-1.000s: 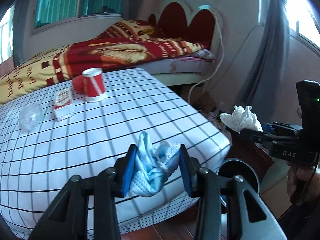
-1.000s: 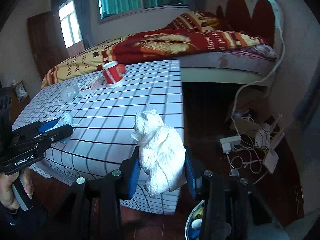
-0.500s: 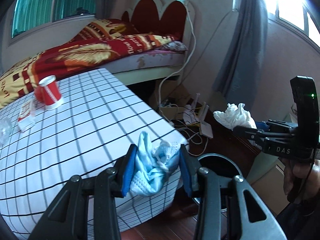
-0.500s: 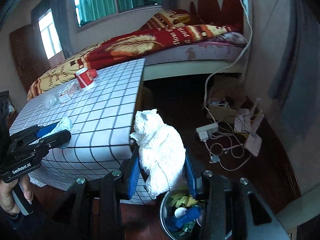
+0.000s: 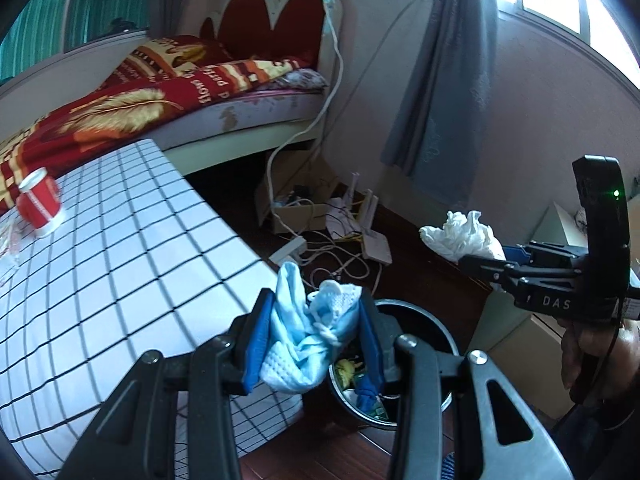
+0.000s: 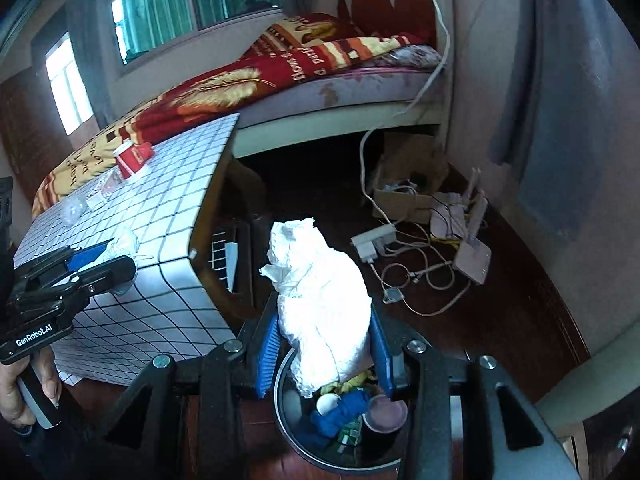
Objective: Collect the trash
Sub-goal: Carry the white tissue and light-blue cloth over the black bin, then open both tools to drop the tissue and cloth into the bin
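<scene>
My left gripper (image 5: 316, 340) is shut on a crumpled light-blue face mask (image 5: 308, 332), held over the near rim of a round black trash bin (image 5: 424, 320) on the floor. A big wad of white tissue (image 6: 324, 300) sits clamped in my right gripper (image 6: 324, 356), directly above the same bin (image 6: 296, 432), which holds blue, green and yellow scraps. In the left wrist view the right gripper (image 5: 476, 260) and its white tissue (image 5: 460, 236) show at the right. The left gripper (image 6: 100, 264) appears at the left of the right wrist view.
A table with a white grid-pattern cloth (image 5: 100, 260) carries a red paper cup (image 5: 40, 204), a small box (image 6: 100, 196) and a clear wrapper (image 6: 74, 210). Behind it is a bed with a red blanket (image 5: 140, 100). Cables, a power strip (image 6: 374, 242) and a cardboard box (image 6: 404, 196) litter the wooden floor.
Both grippers swung right, off the table edge, and now hang over the trash bin. The bin has come fully into view under them. Both grips are unchanged.
</scene>
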Motion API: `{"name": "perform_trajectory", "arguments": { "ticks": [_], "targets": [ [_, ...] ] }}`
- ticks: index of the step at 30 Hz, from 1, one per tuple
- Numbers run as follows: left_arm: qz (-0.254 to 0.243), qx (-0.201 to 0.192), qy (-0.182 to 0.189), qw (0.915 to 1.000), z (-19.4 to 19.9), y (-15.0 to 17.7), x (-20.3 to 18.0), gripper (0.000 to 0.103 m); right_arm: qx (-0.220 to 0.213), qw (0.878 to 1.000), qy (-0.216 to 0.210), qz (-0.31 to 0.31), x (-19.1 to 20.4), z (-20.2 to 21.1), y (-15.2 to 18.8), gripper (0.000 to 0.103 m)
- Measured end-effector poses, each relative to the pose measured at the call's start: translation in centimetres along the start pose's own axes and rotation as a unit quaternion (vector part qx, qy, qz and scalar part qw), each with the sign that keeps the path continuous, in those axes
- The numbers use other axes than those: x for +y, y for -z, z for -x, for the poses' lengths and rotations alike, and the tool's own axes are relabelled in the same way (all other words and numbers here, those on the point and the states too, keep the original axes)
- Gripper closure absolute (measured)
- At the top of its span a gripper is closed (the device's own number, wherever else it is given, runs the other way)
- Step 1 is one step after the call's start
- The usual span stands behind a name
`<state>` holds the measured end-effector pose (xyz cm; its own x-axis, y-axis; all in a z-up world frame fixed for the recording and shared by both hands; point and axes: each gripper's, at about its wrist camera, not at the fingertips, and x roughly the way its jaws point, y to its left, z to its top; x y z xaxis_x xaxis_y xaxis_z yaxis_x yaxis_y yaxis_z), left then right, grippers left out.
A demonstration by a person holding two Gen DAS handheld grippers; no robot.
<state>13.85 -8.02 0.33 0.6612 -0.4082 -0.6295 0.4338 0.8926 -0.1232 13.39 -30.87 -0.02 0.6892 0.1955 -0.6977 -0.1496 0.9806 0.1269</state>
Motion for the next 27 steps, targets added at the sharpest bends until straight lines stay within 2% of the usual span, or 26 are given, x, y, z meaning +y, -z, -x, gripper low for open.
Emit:
{"name": "perform_trajectory", "arguments": {
  "ticks": [15,22,27],
  "targets": [
    [-0.03,0.045,0.051,0.9972,-4.2,1.7,-5.6,0.061,0.024,0.999,0.03,-0.03,-5.1,0.7,4.3,0.06],
    [-0.035,0.084,0.079,0.9927,-7.1,3.3,-7.2,0.061,0.05,0.998,0.029,-0.033,-6.2,-0.5,6.3,0.06],
    [-0.03,0.12,0.099,0.9874,-9.5,4.6,-7.7,0.061,0.081,0.996,0.031,-0.005,-6.1,-2.4,8.0,0.06]
  ]
}}
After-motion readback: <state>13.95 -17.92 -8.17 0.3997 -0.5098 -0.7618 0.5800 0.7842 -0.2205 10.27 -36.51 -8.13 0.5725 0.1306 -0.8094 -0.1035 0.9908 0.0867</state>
